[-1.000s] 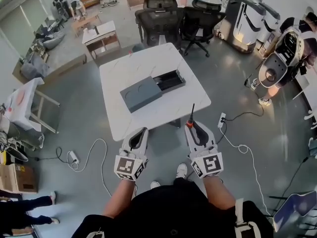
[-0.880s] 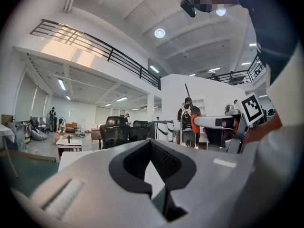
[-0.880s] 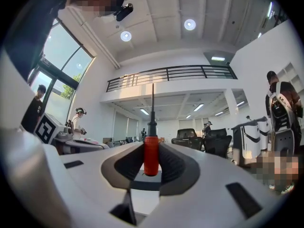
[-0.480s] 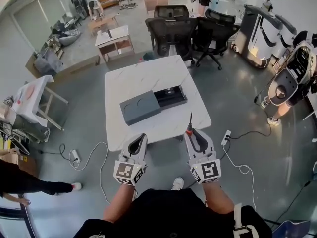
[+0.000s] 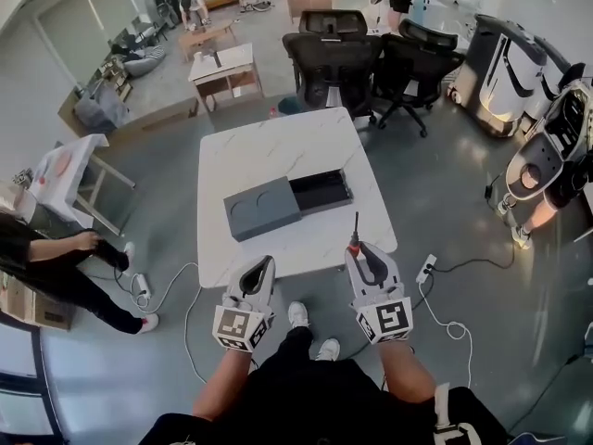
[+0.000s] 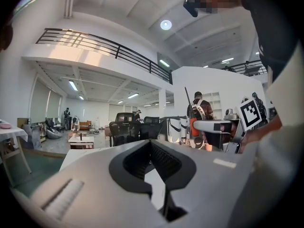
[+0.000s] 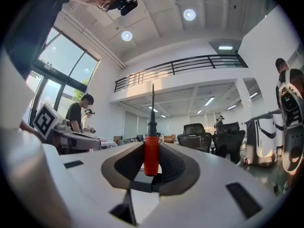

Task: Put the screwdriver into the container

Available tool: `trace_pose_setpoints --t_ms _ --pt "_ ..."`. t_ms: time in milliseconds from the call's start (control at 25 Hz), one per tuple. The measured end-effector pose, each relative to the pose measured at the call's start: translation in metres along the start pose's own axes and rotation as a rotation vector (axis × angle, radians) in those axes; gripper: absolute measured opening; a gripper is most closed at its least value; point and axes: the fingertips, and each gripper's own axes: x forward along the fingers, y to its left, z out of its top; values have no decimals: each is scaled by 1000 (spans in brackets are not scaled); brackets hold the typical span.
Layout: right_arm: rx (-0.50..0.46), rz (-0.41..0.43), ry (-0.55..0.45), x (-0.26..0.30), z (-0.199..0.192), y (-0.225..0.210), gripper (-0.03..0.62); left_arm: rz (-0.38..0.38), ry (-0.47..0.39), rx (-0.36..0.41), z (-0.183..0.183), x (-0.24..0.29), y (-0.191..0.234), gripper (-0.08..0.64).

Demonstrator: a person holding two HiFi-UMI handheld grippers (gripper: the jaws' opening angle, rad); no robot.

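Observation:
My right gripper (image 5: 358,249) is shut on the red handle of a screwdriver (image 5: 355,230), whose dark shaft points away from me over the near edge of the white table (image 5: 278,146). In the right gripper view the screwdriver (image 7: 151,155) stands upright between the pads of the right gripper (image 7: 151,148). The grey container (image 5: 262,208) lies mid-table with its lid slid left, and its black open part (image 5: 321,193) shows at the right. My left gripper (image 5: 266,262) hovers at the table's near edge, left of the right one. In its own view the left gripper (image 6: 151,144) is shut and holds nothing.
Black office chairs (image 5: 334,49) stand behind the table. White robots (image 5: 505,49) are at the right. A person (image 5: 51,262) crouches on the floor at the left. A power strip (image 5: 139,290) and cables (image 5: 445,281) lie on the floor by the table's near corners.
The view has shifted, so the table sits lower and nearer in the picture. A person has come in at the left and crouched. The right gripper keeps the screwdriver, and both grippers stay at the table's near edge.

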Motion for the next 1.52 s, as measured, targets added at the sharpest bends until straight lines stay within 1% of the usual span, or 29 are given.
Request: trace_pose_setpoints --t_ms 280,440,560,760,1000,1200,1360,1520 --pt "-12 -2 9 36 -2 -19 97 -2 -10 -4 0 32 22 9" --pt "-28 15 19 67 -3 -26 98 -5 -25 -13 3 59 45 9" --pt "-53 32 23 92 0 -28 97 -4 -44 -8 12 78 66 9" --pt "-38 9 20 121 13 -35 98 -27 -56 -11 24 102 94 9" --pt "-42 -16 35 159 4 -50 98 -52 -71 -14 26 135 126 9" --pt "-14 -36 46 175 2 -58 97 -74 -96 15 40 149 142 9" --pt "-28 -29 59 182 2 -72 98 -57 -119 41 54 157 150 9" --pt "-65 9 95 192 -7 -91 98 -16 -118 26 50 165 154 9"
